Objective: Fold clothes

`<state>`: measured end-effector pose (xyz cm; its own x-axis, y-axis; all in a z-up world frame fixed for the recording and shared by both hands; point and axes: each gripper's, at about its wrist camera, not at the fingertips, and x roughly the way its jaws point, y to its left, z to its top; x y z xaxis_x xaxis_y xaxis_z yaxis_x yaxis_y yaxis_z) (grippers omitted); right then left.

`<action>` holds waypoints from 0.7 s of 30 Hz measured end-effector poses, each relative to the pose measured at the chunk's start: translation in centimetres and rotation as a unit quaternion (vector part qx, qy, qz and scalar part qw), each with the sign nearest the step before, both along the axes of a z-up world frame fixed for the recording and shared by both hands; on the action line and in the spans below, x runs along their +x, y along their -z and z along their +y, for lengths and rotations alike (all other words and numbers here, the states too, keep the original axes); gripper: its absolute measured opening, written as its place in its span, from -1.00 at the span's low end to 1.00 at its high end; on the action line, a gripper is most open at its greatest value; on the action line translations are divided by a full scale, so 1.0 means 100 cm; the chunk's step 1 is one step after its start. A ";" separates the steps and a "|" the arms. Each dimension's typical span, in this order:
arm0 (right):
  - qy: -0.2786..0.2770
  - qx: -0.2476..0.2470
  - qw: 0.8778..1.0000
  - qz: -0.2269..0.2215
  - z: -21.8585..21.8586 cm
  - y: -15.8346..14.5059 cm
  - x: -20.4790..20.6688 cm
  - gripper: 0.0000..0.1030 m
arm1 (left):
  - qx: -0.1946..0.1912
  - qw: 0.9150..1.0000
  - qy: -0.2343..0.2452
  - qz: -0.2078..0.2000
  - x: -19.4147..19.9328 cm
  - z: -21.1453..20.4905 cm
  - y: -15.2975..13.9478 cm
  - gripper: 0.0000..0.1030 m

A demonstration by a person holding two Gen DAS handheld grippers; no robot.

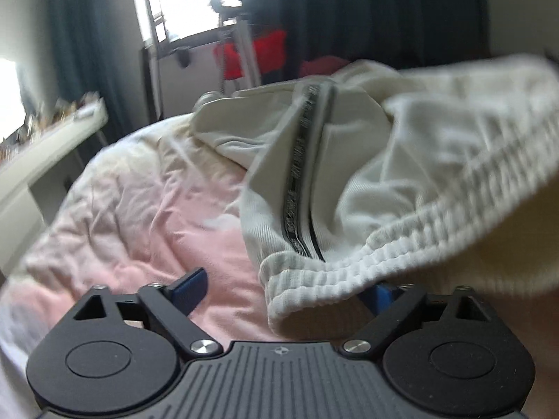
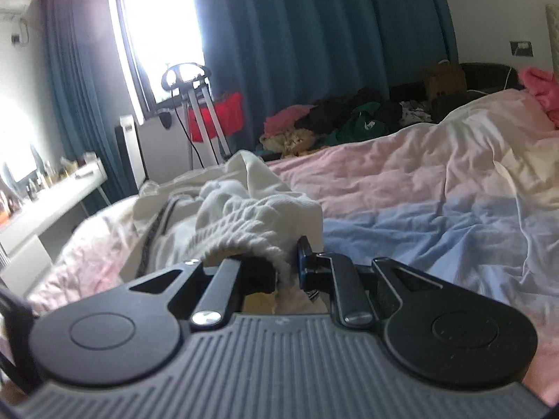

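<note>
Over the pink-and-blue bed [image 2: 436, 188], the white trousers [image 1: 349, 160] hang lifted by their ribbed waistband [image 1: 367, 272], apparently to straighten before folding, the right tool [image 2: 279, 262] clamping it, the left tool [image 1: 286, 289] spread wide.

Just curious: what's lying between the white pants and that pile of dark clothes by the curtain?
Only rumpled pink bedsheet separates the white pants from the clothes pile, shown in the right wrist view.

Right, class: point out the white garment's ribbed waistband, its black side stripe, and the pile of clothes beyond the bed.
ribbed waistband [image 1: 349, 279]: left wrist view, on the elastic hem's lower edge.
black side stripe [image 1: 297, 181]: left wrist view, mid-length of the stripe.
pile of clothes [image 2: 349, 122]: right wrist view, on the green garment.
</note>
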<state>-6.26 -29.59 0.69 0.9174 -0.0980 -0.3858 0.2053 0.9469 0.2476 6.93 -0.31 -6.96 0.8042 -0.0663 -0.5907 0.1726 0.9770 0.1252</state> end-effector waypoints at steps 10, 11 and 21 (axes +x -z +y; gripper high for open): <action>-0.065 -0.039 0.995 0.059 0.032 0.014 0.008 -0.67 | -0.141 0.985 -0.094 -0.040 -0.013 0.063 -0.038 -0.11; -0.076 -0.046 0.994 0.063 0.037 0.015 0.008 -0.66 | -0.151 0.982 -0.105 -0.047 -0.017 0.069 -0.043 -0.11; -0.164 -0.080 0.974 0.132 0.065 0.032 0.017 -0.65 | -0.246 0.953 -0.178 -0.012 -0.011 0.143 -0.050 -0.06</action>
